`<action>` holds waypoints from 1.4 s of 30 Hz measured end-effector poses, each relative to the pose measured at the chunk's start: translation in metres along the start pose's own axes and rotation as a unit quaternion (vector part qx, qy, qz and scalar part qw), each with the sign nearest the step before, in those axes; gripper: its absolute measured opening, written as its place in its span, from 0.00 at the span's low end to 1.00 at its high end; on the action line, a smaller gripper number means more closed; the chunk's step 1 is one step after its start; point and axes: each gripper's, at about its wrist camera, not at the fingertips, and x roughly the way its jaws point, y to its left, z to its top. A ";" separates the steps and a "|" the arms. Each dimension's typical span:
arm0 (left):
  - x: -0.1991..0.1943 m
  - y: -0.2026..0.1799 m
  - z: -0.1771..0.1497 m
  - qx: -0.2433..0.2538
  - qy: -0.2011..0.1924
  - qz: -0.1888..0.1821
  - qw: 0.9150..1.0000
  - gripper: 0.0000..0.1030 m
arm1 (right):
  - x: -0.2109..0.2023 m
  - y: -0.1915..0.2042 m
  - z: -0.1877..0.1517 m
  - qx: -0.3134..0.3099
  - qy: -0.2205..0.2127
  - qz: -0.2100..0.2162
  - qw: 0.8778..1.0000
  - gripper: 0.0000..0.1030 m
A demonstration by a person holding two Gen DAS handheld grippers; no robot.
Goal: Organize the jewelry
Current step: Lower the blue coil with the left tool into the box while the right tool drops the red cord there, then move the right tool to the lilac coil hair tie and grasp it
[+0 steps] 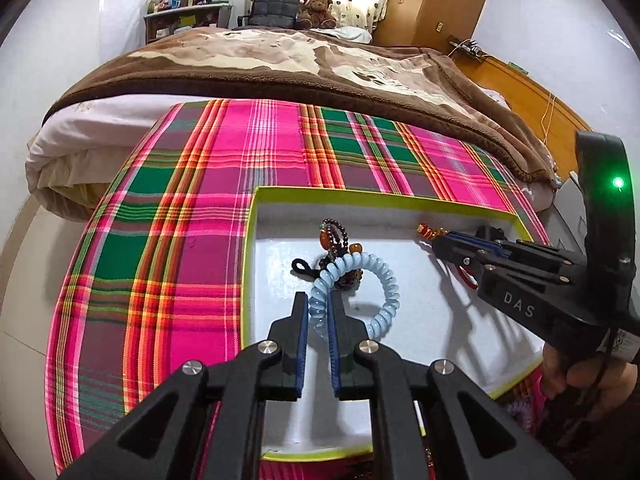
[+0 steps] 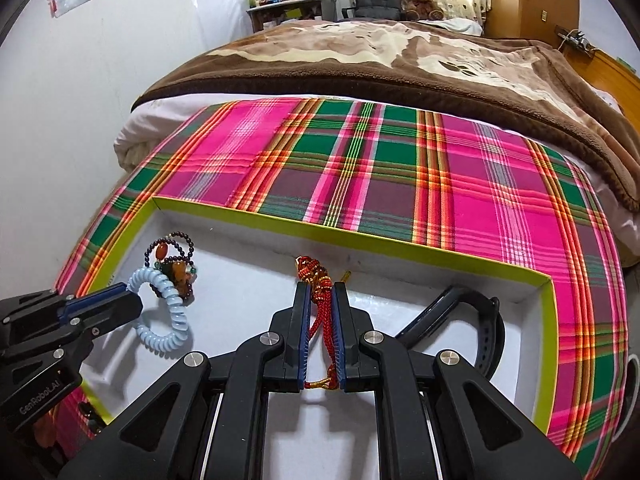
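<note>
Left gripper (image 1: 318,312) is clamped on the pale blue spiral coil bracelet (image 1: 360,284), pinching one side of the loop between its blue pads while the rest of the coil curls off to the right over the white floor of the box. Right behind the coil, touching it, there's a dark beaded bracelet (image 1: 336,236) with a couple of amber/orange beads mixed in, all bunched up near the far-left corner of the box. Can't really tell whether the black loop poking out to the left of that pile is part of it or a separate piece.

Right gripper (image 2: 320,312) is closed on a red and gold braided cord bracelet (image 2: 320,304); the cord runs down the gap between the pads and its knotted gold end sticks out past the fingertips, toward the box's far wall. From the left wrist cam you can see that same gripper coming in from the right with the knot poking out front.

Everything sits inside a shallow box with a lime-green rim (image 2: 400,244) and white inside. Over in the right part of the box there's a black watch band (image 2: 488,320), lying curved, well apart from the beads. Box itself sits on a pink and green plaid cloth (image 2: 460,184), with a bed under a brown blanket (image 2: 400,64) just beyond it.
</note>
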 end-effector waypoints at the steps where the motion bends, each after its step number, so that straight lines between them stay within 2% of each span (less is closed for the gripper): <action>1: 0.000 -0.001 0.000 0.001 0.001 0.000 1.000 0.10 | 0.001 0.001 0.000 0.000 0.001 -0.001 1.000 0.10; 6: 0.001 0.002 0.000 -0.006 0.004 0.010 1.000 0.13 | 0.001 0.000 0.001 0.004 0.002 0.000 1.000 0.11; 8: 0.000 0.003 0.001 -0.010 0.003 0.004 1.000 0.17 | 0.001 -0.001 0.002 0.006 0.000 0.001 1.000 0.13; 10: -0.001 0.003 0.001 -0.010 -0.001 0.002 1.000 0.27 | 0.000 -0.001 0.002 0.007 -0.002 0.003 1.000 0.15; 15: -0.005 0.001 0.001 -0.010 -0.003 0.002 1.000 0.31 | -0.004 0.000 0.001 0.008 -0.008 0.004 1.000 0.21; 17: -0.009 0.001 0.001 -0.011 -0.007 -0.001 1.000 0.35 | -0.008 -0.001 0.001 0.011 -0.012 0.007 1.000 0.39; 18: -0.011 0.001 0.001 -0.011 -0.010 -0.004 1.000 0.40 | -0.011 -0.002 0.001 0.014 -0.016 0.009 1.000 0.42; 22: -0.021 -0.004 0.000 -0.002 -0.022 0.000 1.000 0.41 | -0.022 -0.001 0.001 0.016 -0.027 0.012 0.999 0.43; 29: -0.040 -0.009 -0.009 0.006 -0.032 -0.020 0.999 0.48 | -0.047 0.000 -0.008 0.019 -0.048 0.015 0.999 0.43; 34: -0.063 -0.006 -0.023 0.001 -0.054 -0.031 0.998 0.49 | -0.077 -0.004 -0.029 0.016 -0.076 0.031 0.996 0.43; 42: -0.085 -0.001 -0.055 -0.014 -0.065 -0.059 0.996 0.56 | -0.108 -0.005 -0.080 0.008 -0.081 0.041 0.996 0.43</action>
